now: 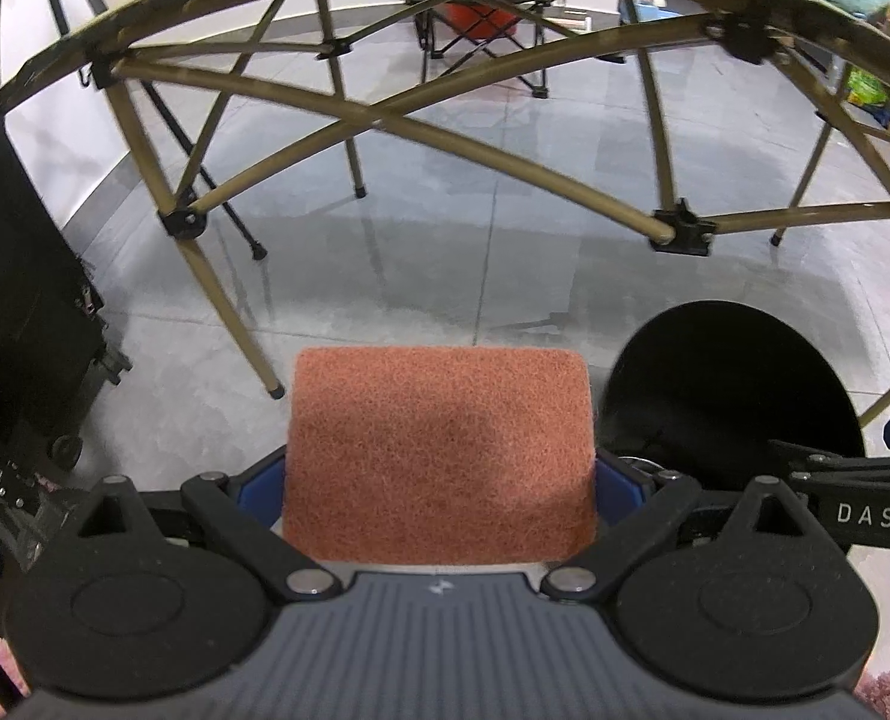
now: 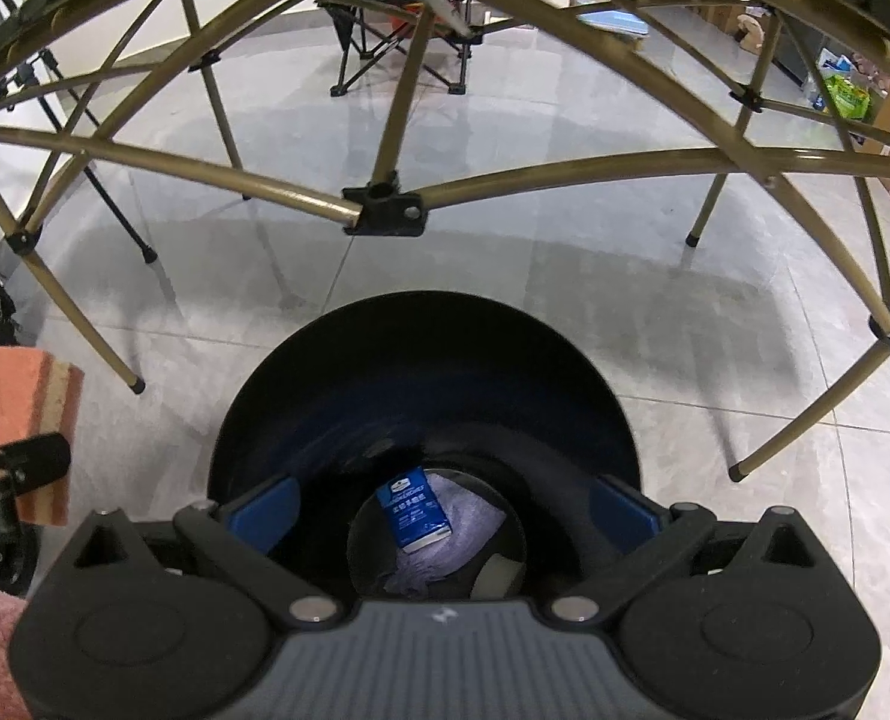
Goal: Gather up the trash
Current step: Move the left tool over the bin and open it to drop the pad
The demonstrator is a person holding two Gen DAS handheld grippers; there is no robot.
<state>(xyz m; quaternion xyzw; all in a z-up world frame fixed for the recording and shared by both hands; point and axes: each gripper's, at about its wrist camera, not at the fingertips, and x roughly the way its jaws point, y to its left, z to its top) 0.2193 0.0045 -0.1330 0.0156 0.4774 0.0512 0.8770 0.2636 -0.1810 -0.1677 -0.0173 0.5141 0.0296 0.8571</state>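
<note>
Evenly bright indoor light from overhead. Soft, broad shadows under the frame legs on the glossy floor, with faint reflections. Strong fisheye bending toward every edge, dark corners. Slight motion blur upper centre; bin interior nearly black.

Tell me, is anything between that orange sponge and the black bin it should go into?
Nothing visible. The left gripper holds the orange sponge in the air just left of the black bin. The bin's mouth is open, with a blue carton at the bottom. The open right gripper hangs above it.
</note>
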